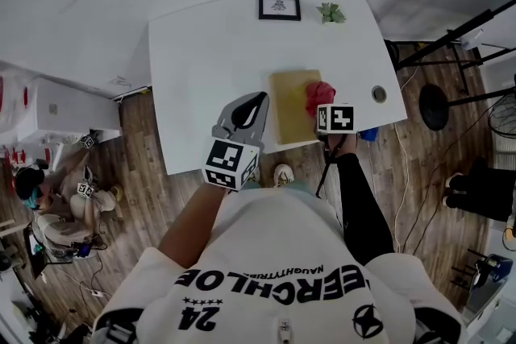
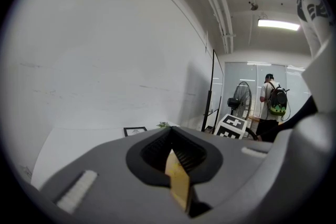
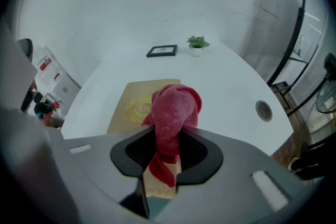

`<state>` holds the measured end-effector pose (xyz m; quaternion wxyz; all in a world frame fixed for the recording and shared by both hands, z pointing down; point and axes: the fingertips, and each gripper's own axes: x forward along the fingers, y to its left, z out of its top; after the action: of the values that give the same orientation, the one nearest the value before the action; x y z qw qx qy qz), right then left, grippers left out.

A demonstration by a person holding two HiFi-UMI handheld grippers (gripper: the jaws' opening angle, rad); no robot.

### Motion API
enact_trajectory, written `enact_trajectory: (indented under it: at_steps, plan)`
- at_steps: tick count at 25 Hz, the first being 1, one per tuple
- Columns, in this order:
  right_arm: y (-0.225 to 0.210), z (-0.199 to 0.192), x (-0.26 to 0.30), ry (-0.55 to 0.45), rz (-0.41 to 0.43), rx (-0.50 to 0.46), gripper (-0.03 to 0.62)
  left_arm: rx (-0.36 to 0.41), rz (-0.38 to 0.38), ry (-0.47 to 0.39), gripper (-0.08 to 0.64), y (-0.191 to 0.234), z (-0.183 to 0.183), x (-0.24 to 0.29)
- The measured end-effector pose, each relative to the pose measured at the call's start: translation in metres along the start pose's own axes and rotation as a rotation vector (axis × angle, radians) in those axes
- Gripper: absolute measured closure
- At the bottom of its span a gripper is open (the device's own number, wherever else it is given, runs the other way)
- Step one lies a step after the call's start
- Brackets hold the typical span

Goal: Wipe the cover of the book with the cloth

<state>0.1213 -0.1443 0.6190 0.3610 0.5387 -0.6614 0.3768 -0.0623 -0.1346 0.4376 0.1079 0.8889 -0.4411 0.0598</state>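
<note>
A tan book (image 1: 290, 110) lies flat near the front edge of the white table (image 1: 210, 52). My right gripper (image 1: 326, 105) is shut on a red cloth (image 1: 320, 96), which hangs over the book's right side. In the right gripper view the bunched cloth (image 3: 176, 107) sticks out of the right gripper (image 3: 168, 145) above the book's cover (image 3: 134, 101) with its gold emblem. My left gripper (image 1: 259, 100) is held just left of the book, jaws together and holding nothing. The left gripper view tilts up at the wall, with the left gripper (image 2: 171, 148) shut and the book hidden.
A framed picture (image 1: 279, 7) and a small plant (image 1: 330, 12) stand at the table's far edge. A round cable hole (image 1: 379, 93) sits right of the book. In the left gripper view, a fan (image 2: 240, 99) and a person with a backpack (image 2: 273, 99) are in the background.
</note>
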Motion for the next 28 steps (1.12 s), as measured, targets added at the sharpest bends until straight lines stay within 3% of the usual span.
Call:
enact_trajectory:
  at_steps: [3,7,13,20,28]
  plan:
    - [0.037,0.013,0.004,-0.022,0.09,-0.029,0.495,0.008,0.016,0.003,0.516,0.005,-0.001,-0.002]
    - [0.091,0.02,0.013,-0.009,0.181,-0.157,0.495,0.001,0.044,0.001,0.516,0.013,0.0,-0.007]
    - [0.121,0.007,0.031,0.029,0.208,-0.264,0.495,-0.013,0.072,0.005,0.515,0.023,-0.002,-0.009]
    - [0.085,0.009,0.027,0.039,0.164,-0.206,0.495,-0.007,0.062,0.005,0.515,0.018,0.0,-0.001]
    - [-0.009,0.008,0.018,0.026,0.028,-0.001,0.495,-0.021,0.053,0.013,0.515,0.015,-0.001,0.01]
